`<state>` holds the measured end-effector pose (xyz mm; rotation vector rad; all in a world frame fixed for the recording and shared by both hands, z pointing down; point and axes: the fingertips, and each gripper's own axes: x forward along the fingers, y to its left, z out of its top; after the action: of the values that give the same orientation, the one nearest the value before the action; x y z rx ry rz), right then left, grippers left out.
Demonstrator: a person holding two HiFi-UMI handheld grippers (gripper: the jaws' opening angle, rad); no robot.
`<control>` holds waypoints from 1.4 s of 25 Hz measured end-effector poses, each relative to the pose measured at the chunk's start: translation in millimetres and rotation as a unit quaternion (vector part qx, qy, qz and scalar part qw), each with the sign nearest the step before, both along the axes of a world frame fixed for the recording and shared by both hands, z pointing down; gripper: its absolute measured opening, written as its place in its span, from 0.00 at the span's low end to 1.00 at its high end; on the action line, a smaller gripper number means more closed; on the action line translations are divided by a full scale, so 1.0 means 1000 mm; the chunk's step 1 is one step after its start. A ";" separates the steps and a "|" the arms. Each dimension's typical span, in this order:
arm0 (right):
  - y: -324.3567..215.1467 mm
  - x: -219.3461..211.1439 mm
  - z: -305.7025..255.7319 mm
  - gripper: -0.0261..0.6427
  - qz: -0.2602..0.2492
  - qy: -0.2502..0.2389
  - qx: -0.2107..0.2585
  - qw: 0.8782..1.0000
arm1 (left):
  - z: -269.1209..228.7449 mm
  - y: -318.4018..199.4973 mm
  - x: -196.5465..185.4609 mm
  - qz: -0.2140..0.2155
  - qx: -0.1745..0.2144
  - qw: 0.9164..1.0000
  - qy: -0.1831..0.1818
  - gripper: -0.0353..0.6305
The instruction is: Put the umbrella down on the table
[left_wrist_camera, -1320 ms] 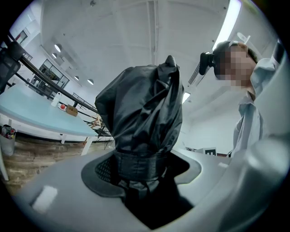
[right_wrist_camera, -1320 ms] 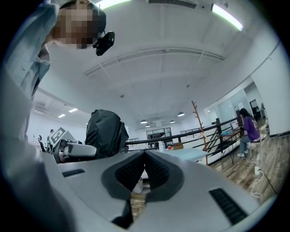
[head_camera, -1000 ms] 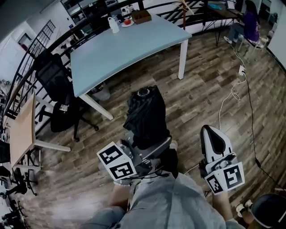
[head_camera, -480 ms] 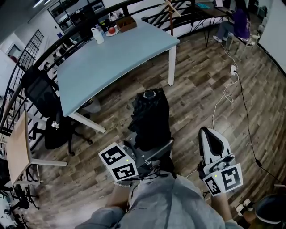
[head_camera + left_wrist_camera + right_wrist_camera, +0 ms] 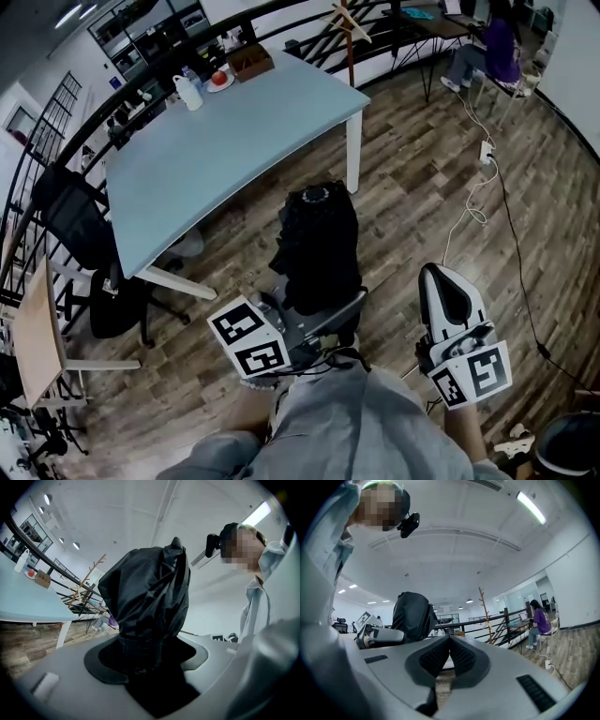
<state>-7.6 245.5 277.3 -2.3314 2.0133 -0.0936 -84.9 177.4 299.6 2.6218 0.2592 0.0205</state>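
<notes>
Our left gripper (image 5: 314,317) clenches the folded umbrella (image 5: 317,246) upright above the floor (image 5: 422,187); our right gripper (image 5: 444,286) is closed, empty. The table (image 5: 234,141), far left, has drawn nearer, so we judge set-down comes soon.

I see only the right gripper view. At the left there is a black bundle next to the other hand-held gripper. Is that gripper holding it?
Observer: Yes. In the left gripper view, the left hand-held gripper is shut on the folded black umbrella, which stands up out of its jaws.
Operator: And where is the table from here?
Observer: The head view shows the light blue table ahead and to the left. The umbrella is over the wooden floor, not over the table.
Operator: Is anything on the table?
Observer: At its far corner stand a white bottle, a plate with something red on it, and a brown box.
</notes>
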 end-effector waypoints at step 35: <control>-0.092 0.082 0.006 0.04 -0.058 0.016 -0.008 0.998 | 0.007 -0.084 0.070 -0.065 -0.006 0.998 0.004 0.47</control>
<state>74.4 153.1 283.2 -2.2370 2.1711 -0.0790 -15.2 93.4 306.3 2.6213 0.0921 -0.0368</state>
